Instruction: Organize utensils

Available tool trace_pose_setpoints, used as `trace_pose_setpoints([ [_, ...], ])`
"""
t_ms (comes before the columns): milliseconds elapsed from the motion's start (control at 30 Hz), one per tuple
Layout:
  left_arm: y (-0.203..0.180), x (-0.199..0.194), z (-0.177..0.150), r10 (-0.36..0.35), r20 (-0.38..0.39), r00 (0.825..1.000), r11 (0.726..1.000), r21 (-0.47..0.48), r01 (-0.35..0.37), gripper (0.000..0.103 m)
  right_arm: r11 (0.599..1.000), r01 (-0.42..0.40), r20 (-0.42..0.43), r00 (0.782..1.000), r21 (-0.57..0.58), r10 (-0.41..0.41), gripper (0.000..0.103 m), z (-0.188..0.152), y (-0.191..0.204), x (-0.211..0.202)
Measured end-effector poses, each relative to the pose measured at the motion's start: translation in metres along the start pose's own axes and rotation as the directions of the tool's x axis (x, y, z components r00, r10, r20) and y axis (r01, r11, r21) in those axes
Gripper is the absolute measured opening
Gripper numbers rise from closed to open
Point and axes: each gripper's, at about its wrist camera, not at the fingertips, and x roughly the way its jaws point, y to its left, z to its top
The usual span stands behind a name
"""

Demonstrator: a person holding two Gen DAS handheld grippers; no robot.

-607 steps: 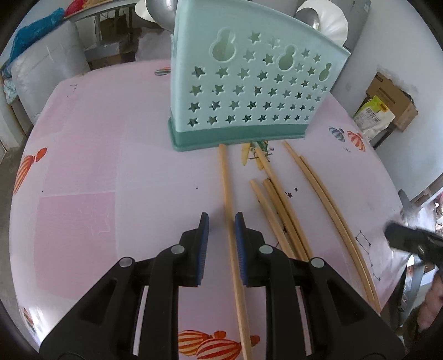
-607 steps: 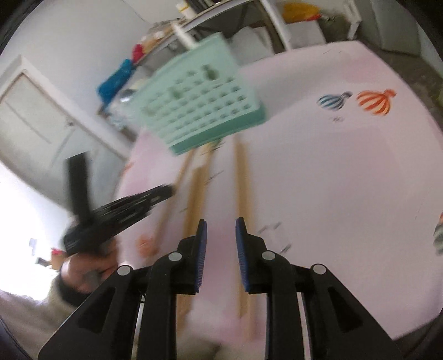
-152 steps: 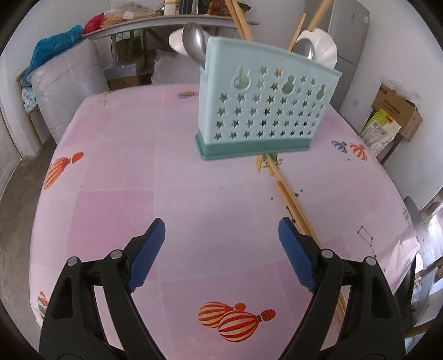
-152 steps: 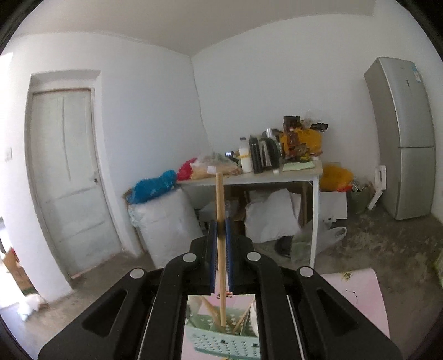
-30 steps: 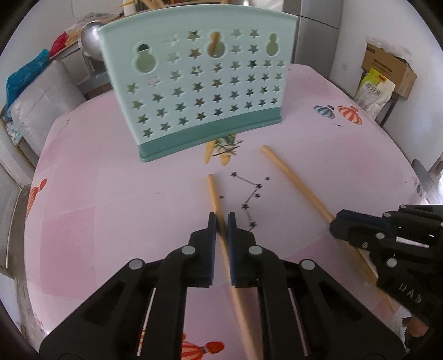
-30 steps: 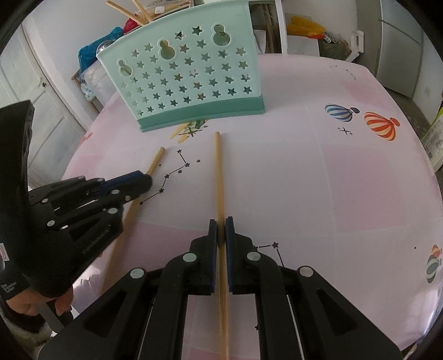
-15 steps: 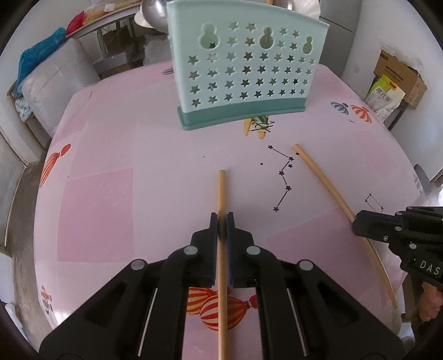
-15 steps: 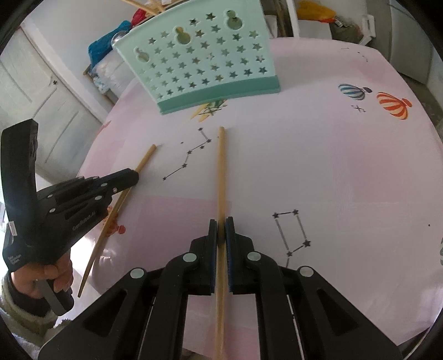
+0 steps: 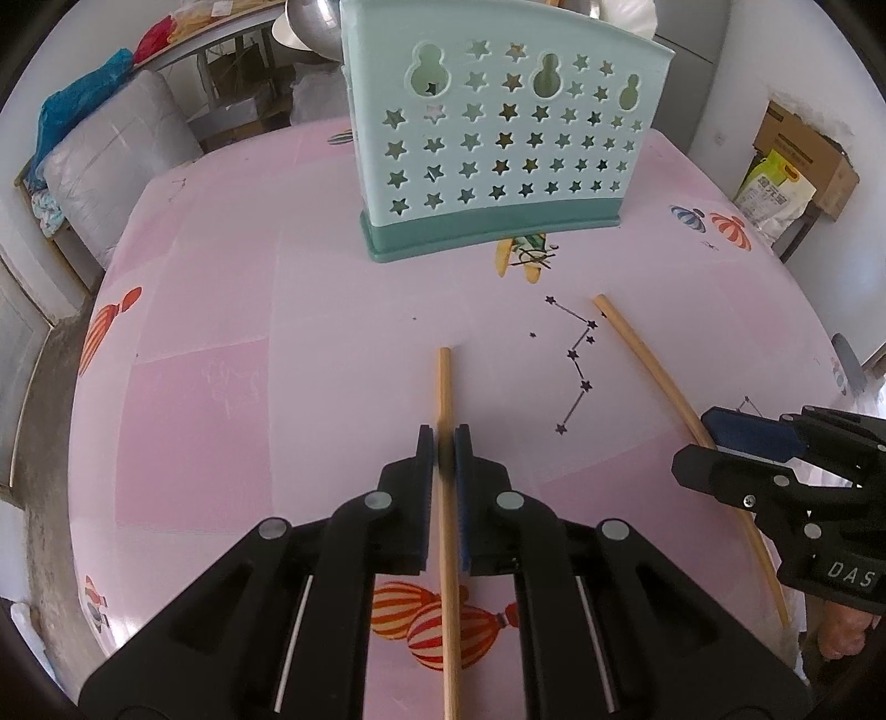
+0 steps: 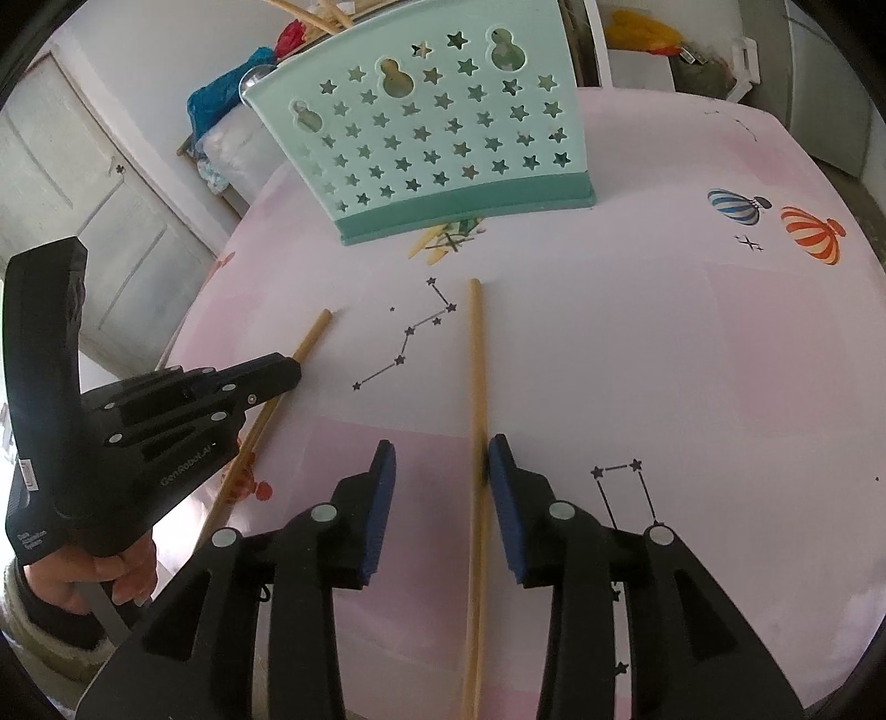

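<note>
Chopsticks are the nearest things in both wrist views. On the left wrist camera, the left gripper (image 9: 443,443) has its fingers (image 9: 424,448) closed tight on a wooden chopstick (image 9: 446,387), which runs straight forward between the blue pads with its far tip out over the pink bench (image 9: 221,332). On the right wrist camera, the right gripper (image 10: 440,462) has just been opening: its fingers (image 10: 498,459) stand apart, and a second chopstick (image 10: 475,360) lies between them, close against the right pad and clear of the left one. Whether that pad still touches it I cannot tell.

Seen from the right wrist camera, the left gripper sits to the left, with the held chopstick passing through its tip, and the person's hand (image 10: 111,581) wraps the handle below it. From the left wrist camera, the right gripper appears at the right edge, over the second chopstick, which lies on the bench.

Printed star lines and striped balloons (image 10: 808,232) mark the bench cloth between the two chopsticks and beyond.

Farther off, a mint-green utensil holder (image 9: 498,138) with star cut-outs stands upright on the bench, well apart from both chopsticks. More chopsticks (image 10: 310,16) and a metal spoon (image 9: 310,27) stick out above its rim. Behind the bench are a cardboard box (image 9: 803,149) and a pale door (image 10: 83,155).
</note>
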Motion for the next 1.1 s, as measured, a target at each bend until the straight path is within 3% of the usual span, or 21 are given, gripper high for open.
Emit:
trace_pose_setpoints([
  [433,0.002,0.007,0.013,0.005,-0.005,1.000,1.000,0.023,-0.005,0.006,1.000,0.011,0.025,1.000,0.023,-0.011,0.034,0.007,-0.003,0.004],
  [800,-0.004,0.008,0.014,0.024,-0.006,1.000,0.998,0.056,-0.024,0.006,0.993,0.115,0.053,0.992,-0.031,-0.114,0.023,0.012,0.008,0.010],
  [1100,-0.006,0.009,0.013,0.030,-0.002,1.000,0.998,0.058,-0.030,0.005,0.990,0.136,0.063,0.989,-0.035,-0.133,0.018,0.012,0.008,0.010],
])
